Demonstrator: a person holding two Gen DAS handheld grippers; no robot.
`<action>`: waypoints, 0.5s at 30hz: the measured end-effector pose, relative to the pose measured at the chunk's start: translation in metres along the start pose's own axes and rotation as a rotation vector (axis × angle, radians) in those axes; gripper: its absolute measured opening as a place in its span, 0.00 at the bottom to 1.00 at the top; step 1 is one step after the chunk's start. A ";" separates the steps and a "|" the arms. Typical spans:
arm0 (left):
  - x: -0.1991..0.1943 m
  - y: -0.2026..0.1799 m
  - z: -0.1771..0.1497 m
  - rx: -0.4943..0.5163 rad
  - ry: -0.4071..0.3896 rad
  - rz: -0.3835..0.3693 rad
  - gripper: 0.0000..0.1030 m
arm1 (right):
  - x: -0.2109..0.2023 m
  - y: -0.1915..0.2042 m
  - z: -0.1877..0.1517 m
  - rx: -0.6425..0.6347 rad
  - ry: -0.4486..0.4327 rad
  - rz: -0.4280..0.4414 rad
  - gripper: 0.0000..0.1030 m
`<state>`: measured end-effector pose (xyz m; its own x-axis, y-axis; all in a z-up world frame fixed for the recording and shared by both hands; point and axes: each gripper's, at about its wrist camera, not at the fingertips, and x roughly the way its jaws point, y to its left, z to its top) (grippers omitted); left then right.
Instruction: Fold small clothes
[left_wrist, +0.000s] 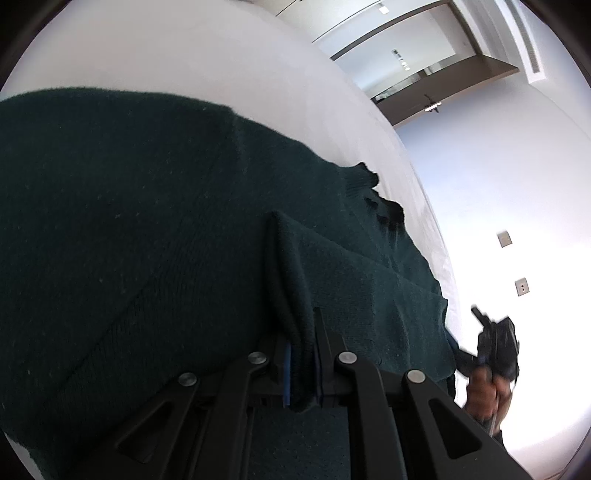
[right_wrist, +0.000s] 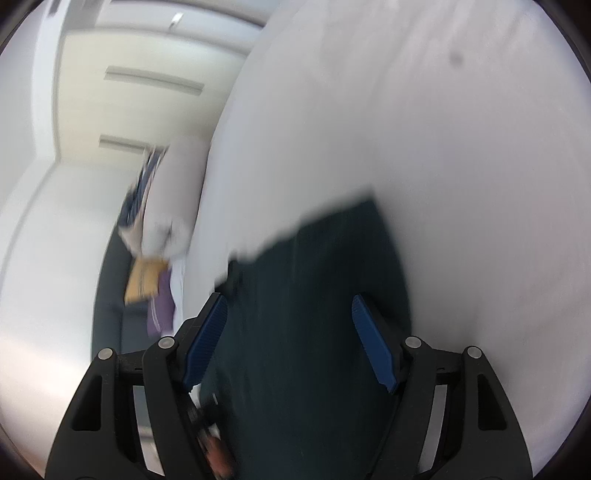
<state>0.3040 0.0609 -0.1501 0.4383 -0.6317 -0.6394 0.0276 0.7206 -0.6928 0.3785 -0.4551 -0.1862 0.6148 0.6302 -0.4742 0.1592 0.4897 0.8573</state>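
A dark green knitted garment (left_wrist: 129, 221) lies spread over a white bed (left_wrist: 192, 55). My left gripper (left_wrist: 301, 354) is shut on a raised fold of that garment, the cloth pinched between its blue pads. At the right edge of the left wrist view a hand holds the other gripper (left_wrist: 496, 339), off the bed's side. In the blurred right wrist view the garment (right_wrist: 314, 295) stretches ahead beneath my right gripper (right_wrist: 288, 332). Its blue pads (right_wrist: 373, 343) stand wide apart and press on nothing.
The white bed (right_wrist: 406, 129) fills most of the right wrist view. Beyond its left edge sits a heap of clothes (right_wrist: 147, 266) in yellow, purple and white. White walls, wall sockets (left_wrist: 522, 287) and a doorway (left_wrist: 424, 74) lie behind.
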 end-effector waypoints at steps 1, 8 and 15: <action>-0.001 0.000 -0.001 0.004 -0.004 -0.006 0.13 | -0.006 0.001 -0.013 -0.021 -0.001 0.004 0.67; -0.095 -0.005 -0.024 -0.013 -0.207 0.032 0.98 | -0.071 0.005 -0.097 0.004 -0.032 0.059 0.71; -0.227 0.114 -0.084 -0.402 -0.477 -0.075 0.96 | -0.078 0.052 -0.175 -0.048 -0.007 0.107 0.71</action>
<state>0.1318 0.2626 -0.1118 0.8032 -0.4124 -0.4298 -0.2259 0.4568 -0.8604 0.2031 -0.3731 -0.1395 0.6318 0.6761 -0.3790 0.0553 0.4484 0.8921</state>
